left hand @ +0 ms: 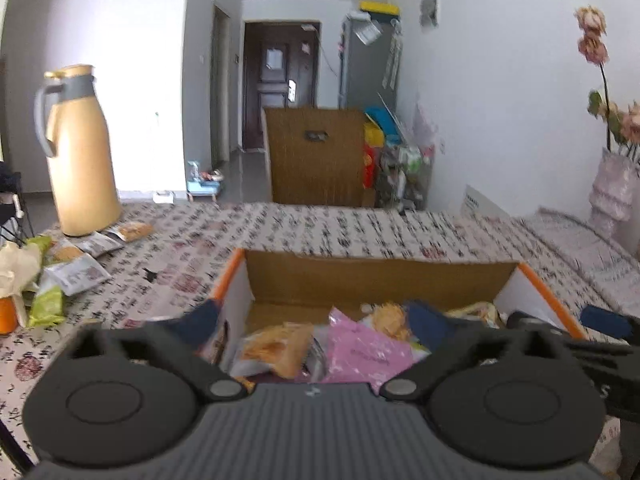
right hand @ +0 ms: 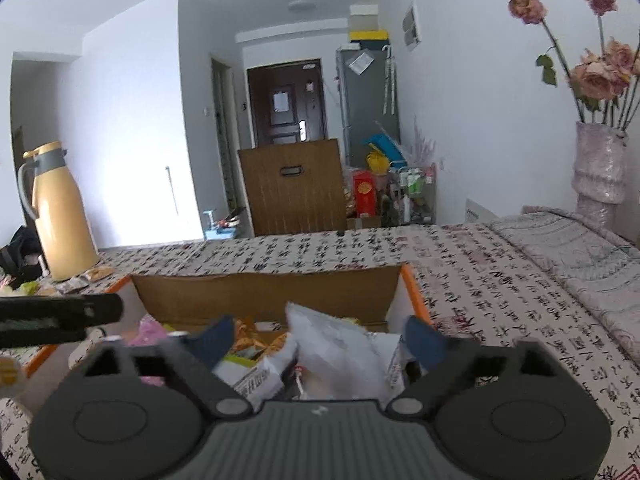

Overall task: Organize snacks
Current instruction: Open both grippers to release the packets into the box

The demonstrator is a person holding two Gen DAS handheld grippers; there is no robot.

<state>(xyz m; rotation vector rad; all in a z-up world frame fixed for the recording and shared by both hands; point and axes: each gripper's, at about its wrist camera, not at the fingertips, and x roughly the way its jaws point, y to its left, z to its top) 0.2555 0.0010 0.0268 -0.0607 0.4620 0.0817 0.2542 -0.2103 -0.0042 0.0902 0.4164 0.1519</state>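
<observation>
Snacks are collecting in the open cardboard box (left hand: pixel 380 280) with orange-edged flaps, which is sitting on the calligraphy-print tablecloth (left hand: pixel 320 224) directly ahead of both tools. Inside it, a pink packet (left hand: pixel 360 352) is lying next to an orange-printed packet (left hand: pixel 276 350), and a pale, crumpled white bag (right hand: pixel 332 344) is resting on top of the heap in the right wrist view.

The left gripper (left hand: pixel 320 320) is hanging over the box's near left part with its blue-tipped fingers (left hand: pixel 200 320) spread wide, pinching nothing. The right gripper (right hand: pixel 320 340) is likewise standing wide open over the near right part, the white bag lying between its fingers but not pressed by them (no pad is visibly touching it). Both tools are tilting downward toward the box mouth, which looks like the posture for dropping things in rather than picking them out.

More loose packets (left hand: pixel 80 264) are still lying on the cloth at the far left, near the base of the tan thermos jug (left hand: pixel 78 152), so the sorting appears only partly done. The box is placed centrally, probably so that either hand can reach it; the remaining packets are well apart from it, on the left hand's side, which suggests that hand would be fetching them.
</observation>
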